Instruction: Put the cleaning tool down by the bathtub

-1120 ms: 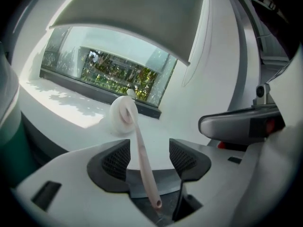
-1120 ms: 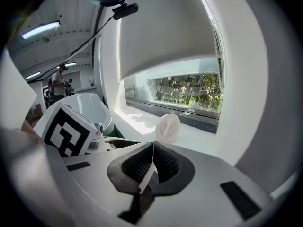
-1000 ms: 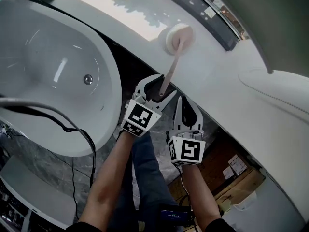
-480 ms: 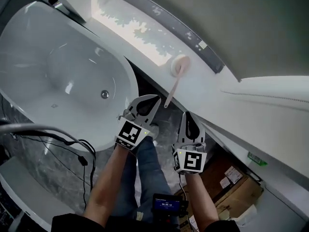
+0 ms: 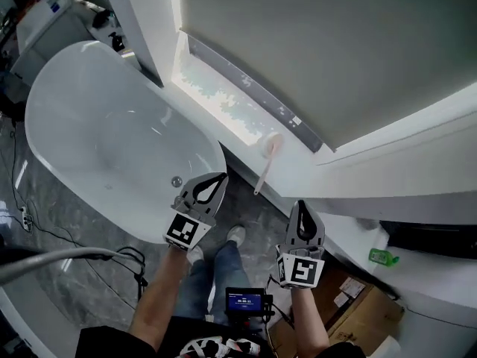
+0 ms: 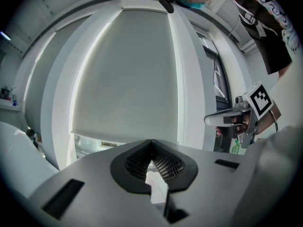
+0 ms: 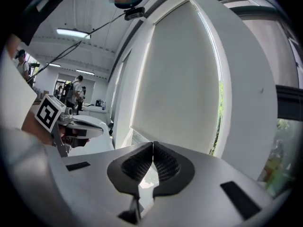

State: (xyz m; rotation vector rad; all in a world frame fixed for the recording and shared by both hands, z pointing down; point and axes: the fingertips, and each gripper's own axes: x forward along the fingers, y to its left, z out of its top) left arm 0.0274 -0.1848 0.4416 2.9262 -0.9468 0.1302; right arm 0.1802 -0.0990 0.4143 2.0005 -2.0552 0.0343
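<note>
The cleaning tool, a pale pink brush with a round head and a thin handle, lies on the white sill beside the white bathtub. Its handle end sticks out over the sill's edge. My left gripper is shut with nothing in it and hangs over the tub's rim, apart from the brush handle. My right gripper is shut and empty too, lower right of the brush. In both gripper views the jaws meet and point up at a window blind.
A drain shows in the tub floor. Cables trail over the grey marble floor at the left. Cardboard boxes and a green bottle sit at the lower right. A small screen device hangs by the person's legs.
The left gripper let go of the brush handle, shut, and drew back down and left. The brush stays on the sill. The head view rose, so both grippers look farther away.
</note>
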